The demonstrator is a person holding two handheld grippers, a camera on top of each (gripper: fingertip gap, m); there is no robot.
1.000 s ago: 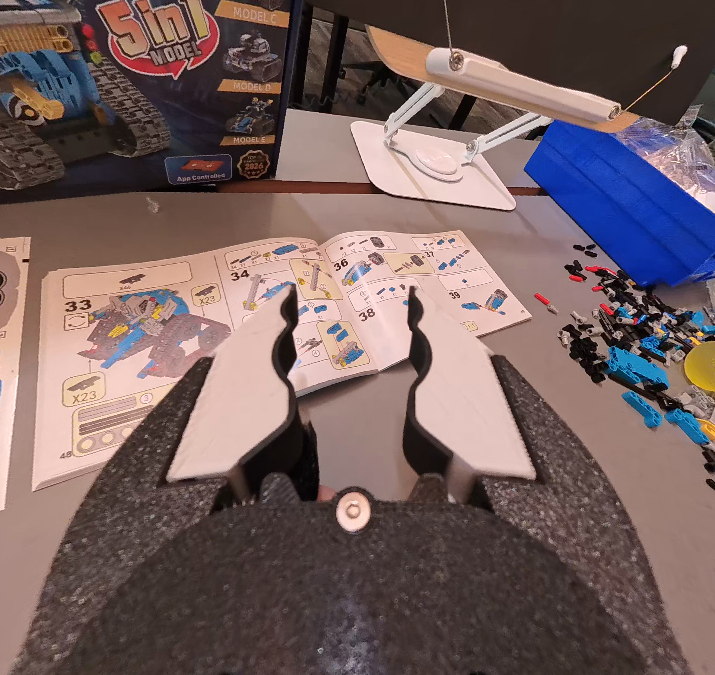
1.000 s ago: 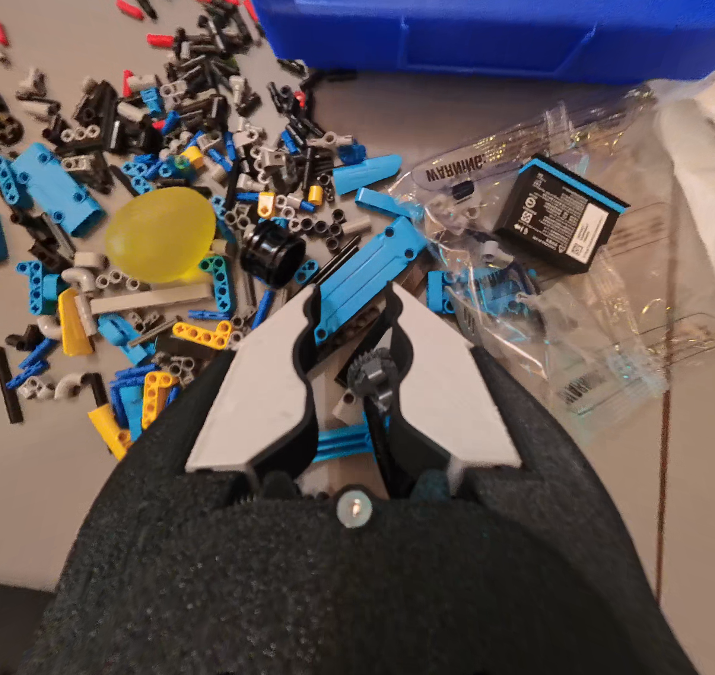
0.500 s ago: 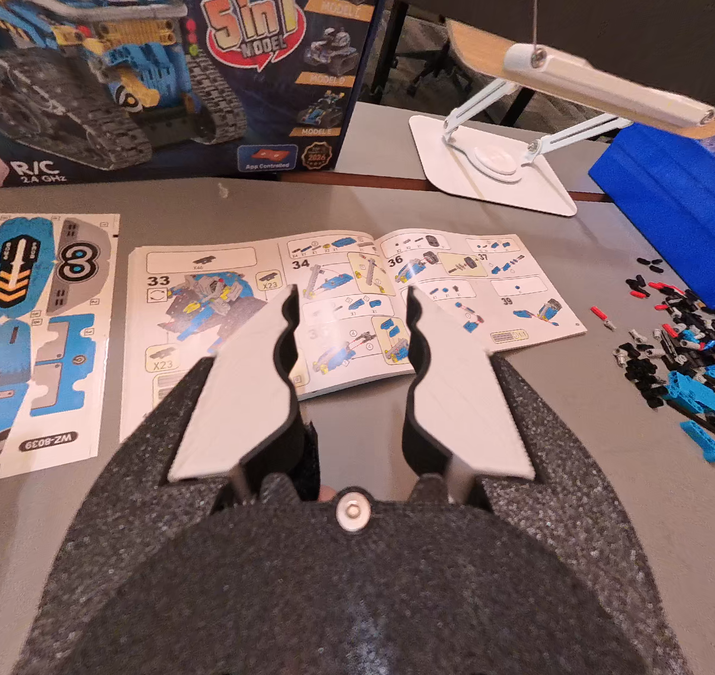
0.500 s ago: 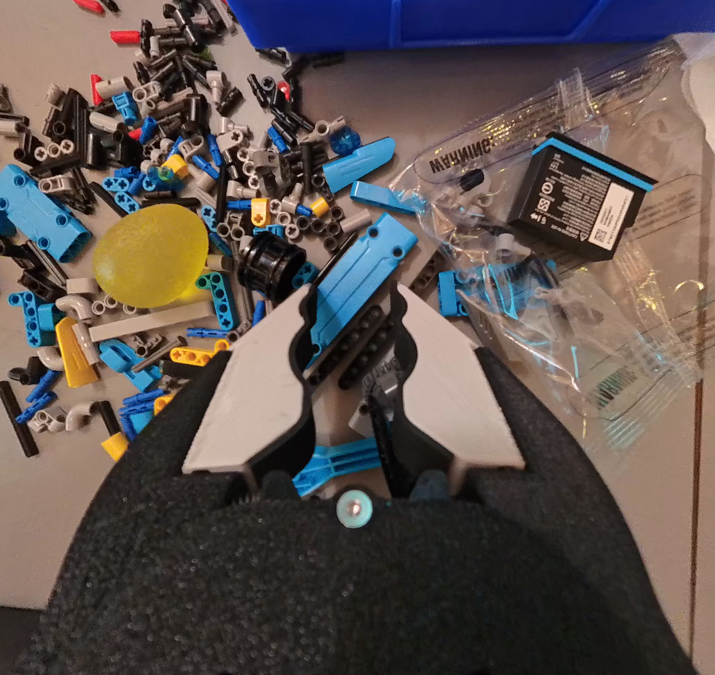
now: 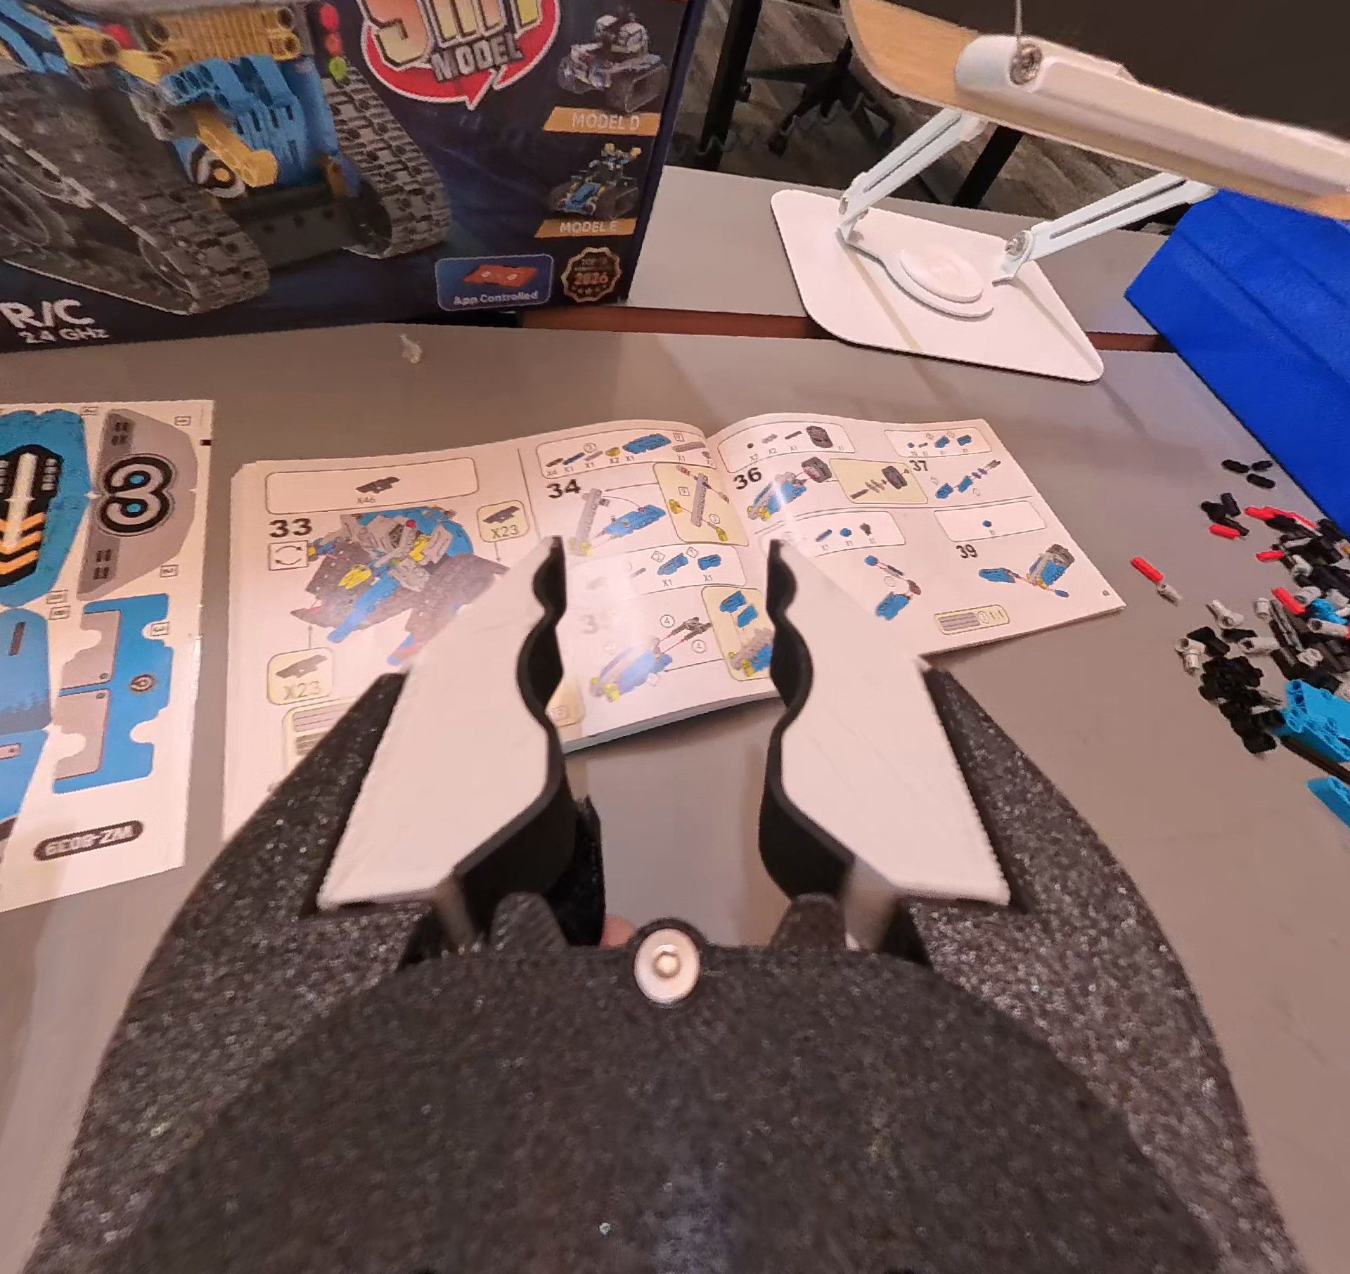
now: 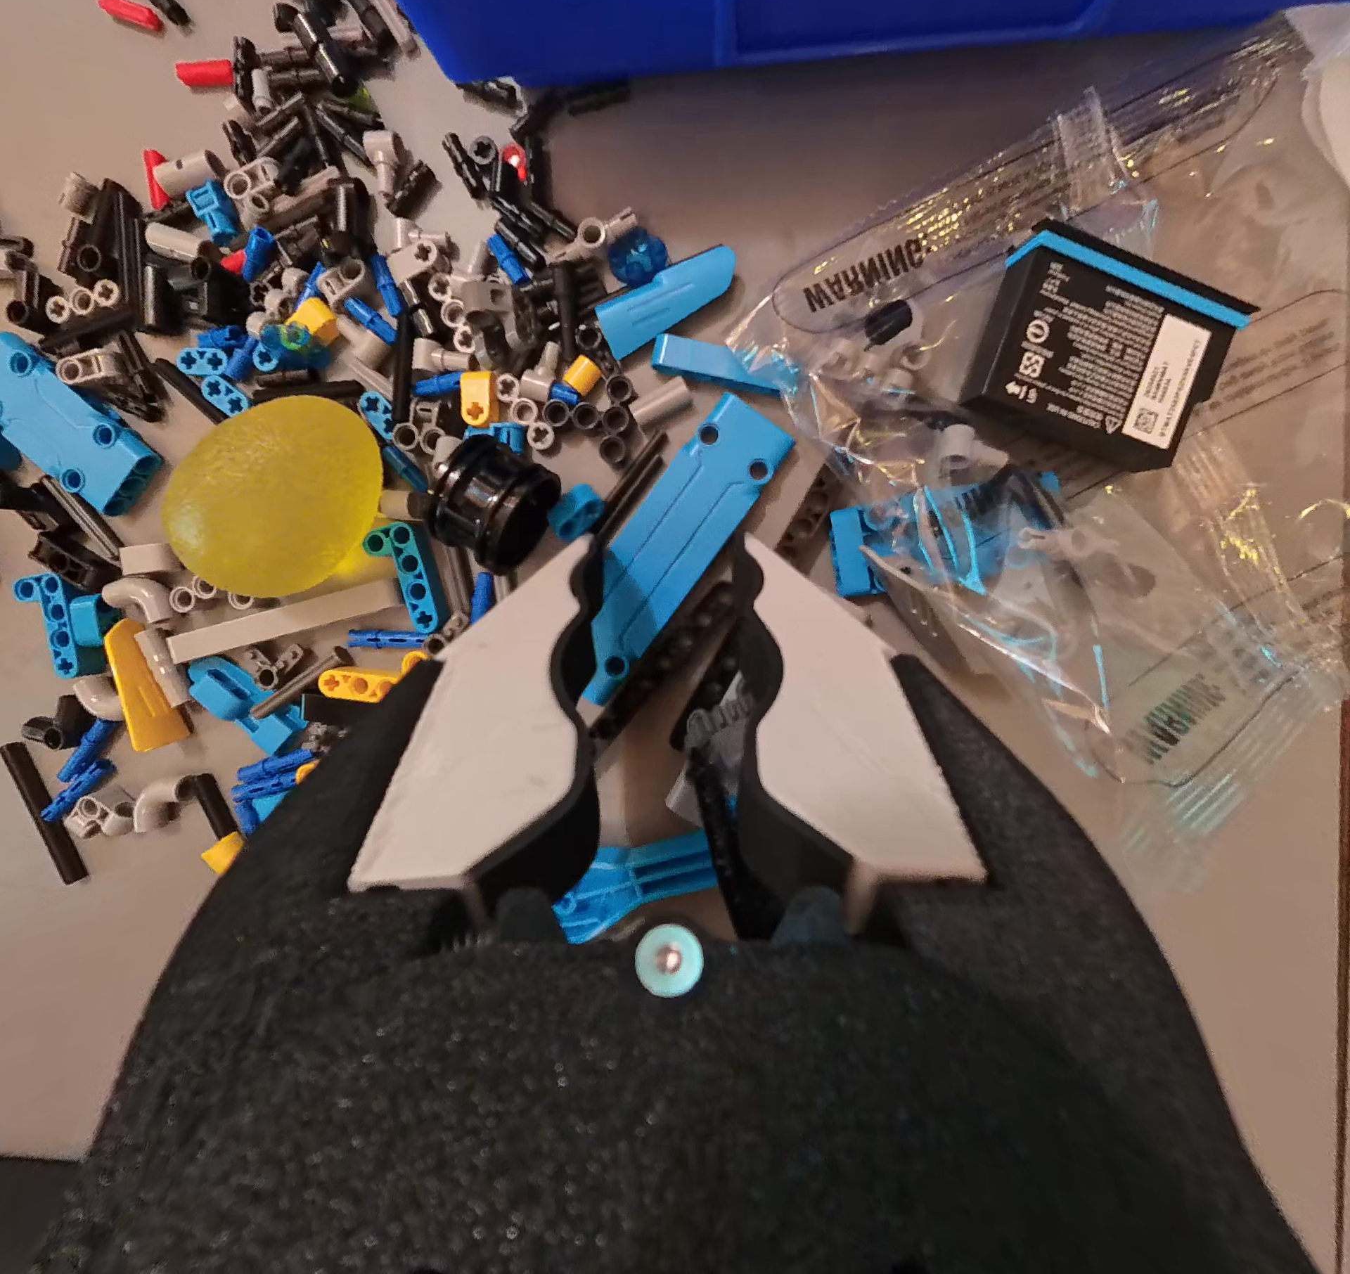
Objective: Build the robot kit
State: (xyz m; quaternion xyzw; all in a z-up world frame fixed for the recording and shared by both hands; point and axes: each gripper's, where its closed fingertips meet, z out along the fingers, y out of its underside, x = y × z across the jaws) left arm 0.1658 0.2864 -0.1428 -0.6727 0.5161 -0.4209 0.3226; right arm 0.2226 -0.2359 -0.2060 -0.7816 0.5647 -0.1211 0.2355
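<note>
Hovering: left gripper [image 5: 665, 559] agape, empty, over instruction booklet [image 5: 840, 508]; right gripper [image 6: 661, 552] parted astride blue panel [image 6: 687, 508], nothing clamped; yellow ball [image 6: 270, 494] at 9 o'clock.

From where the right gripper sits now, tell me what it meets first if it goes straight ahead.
Most likely the long blue panel lying between the open right gripper fingertips, on the loose pile of bricks. Depth is hard to judge.
</note>
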